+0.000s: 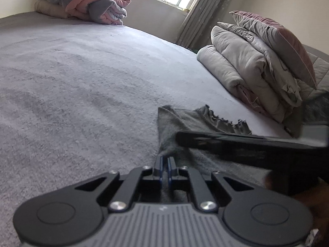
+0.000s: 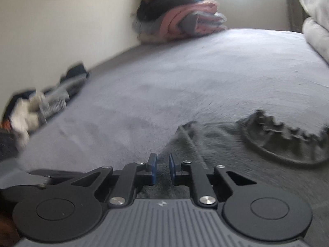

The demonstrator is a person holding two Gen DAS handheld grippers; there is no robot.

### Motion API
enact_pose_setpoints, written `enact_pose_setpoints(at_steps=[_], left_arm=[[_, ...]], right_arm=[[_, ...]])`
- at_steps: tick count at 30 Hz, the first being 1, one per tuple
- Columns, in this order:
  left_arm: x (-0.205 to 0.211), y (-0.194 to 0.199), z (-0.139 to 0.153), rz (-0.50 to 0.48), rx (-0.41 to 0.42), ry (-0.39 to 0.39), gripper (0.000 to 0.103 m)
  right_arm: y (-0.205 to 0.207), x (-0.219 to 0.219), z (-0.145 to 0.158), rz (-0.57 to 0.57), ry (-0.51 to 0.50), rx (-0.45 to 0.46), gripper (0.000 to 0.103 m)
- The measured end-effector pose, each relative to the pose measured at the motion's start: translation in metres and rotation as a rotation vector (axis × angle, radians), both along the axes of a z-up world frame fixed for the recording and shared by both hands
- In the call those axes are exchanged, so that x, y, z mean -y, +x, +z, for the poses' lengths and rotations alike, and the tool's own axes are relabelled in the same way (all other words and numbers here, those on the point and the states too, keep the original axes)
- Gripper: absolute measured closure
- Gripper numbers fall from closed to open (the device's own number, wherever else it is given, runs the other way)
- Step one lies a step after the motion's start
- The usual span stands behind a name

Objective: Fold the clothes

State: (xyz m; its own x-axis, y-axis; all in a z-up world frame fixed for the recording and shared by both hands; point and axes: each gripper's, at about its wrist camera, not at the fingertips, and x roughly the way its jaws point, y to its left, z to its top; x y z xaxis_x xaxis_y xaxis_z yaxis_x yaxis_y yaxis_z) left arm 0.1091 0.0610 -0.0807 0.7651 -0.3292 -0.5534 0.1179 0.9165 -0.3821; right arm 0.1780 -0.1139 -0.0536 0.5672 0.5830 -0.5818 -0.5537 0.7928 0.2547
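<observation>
Left wrist view: our left gripper (image 1: 165, 160) has its fingers (image 1: 158, 164) pressed almost together, pinching an edge of the grey garment (image 1: 185, 119). The garment lies on the bed (image 1: 82, 72), its frilled hem (image 1: 222, 119) toward the folded duvets (image 1: 246, 68). Our right gripper (image 1: 236, 142) crosses the garment from the right. A stack of folded blankets (image 1: 98, 6) sits at the far corner.

Right wrist view: our right gripper (image 2: 163, 164) has its fingers (image 2: 153, 164) a narrow gap apart, grey garment (image 2: 226, 144) fabric between them; we cannot tell whether the pads press it. A clothes pile (image 2: 41, 105) lies along the left bed (image 2: 185, 72) edge.
</observation>
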Motion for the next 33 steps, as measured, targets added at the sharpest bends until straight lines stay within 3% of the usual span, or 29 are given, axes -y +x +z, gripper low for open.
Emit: enact_pose_setpoints(at_steps=[6,12,13,15,17,19,25,29,33], left_arm=[[-0.003,-0.001,0.0,0.008,-0.006,-0.004,0.096],[-0.008,0.0,0.001,0.002,-0.027,-0.038,0.096],[-0.01,0.001,0.002,0.0,-0.032,-0.047,0.096],[-0.014,0.001,0.004,0.0,-0.041,-0.07,0.096],[-0.018,0.0,0.01,0.025,-0.031,-0.074,0.085],[-0.023,-0.001,0.017,0.043,-0.005,-0.087,0.079],[-0.02,-0.01,0.027,-0.022,0.043,-0.141,0.079],[0.003,-0.021,0.025,-0.122,0.068,-0.051,0.078],[0.015,-0.028,0.014,-0.154,0.053,0.025,0.078]], right_arm=[[0.037,-0.021,-0.005,-0.029,-0.055,0.002,0.103],[0.055,-0.023,-0.001,-0.081,-0.034,-0.016,0.103],[0.057,-0.022,0.0,-0.091,-0.029,-0.018,0.097],[0.058,-0.018,0.005,-0.107,-0.01,-0.018,0.097],[0.048,-0.006,0.019,-0.115,0.025,0.0,0.09],[0.032,0.005,0.034,-0.134,0.006,0.04,0.077],[-0.036,0.041,0.051,-0.183,-0.107,0.088,0.075],[-0.083,0.055,0.041,-0.19,-0.162,0.09,0.074],[-0.117,0.059,0.021,-0.182,-0.234,0.088,0.074]])
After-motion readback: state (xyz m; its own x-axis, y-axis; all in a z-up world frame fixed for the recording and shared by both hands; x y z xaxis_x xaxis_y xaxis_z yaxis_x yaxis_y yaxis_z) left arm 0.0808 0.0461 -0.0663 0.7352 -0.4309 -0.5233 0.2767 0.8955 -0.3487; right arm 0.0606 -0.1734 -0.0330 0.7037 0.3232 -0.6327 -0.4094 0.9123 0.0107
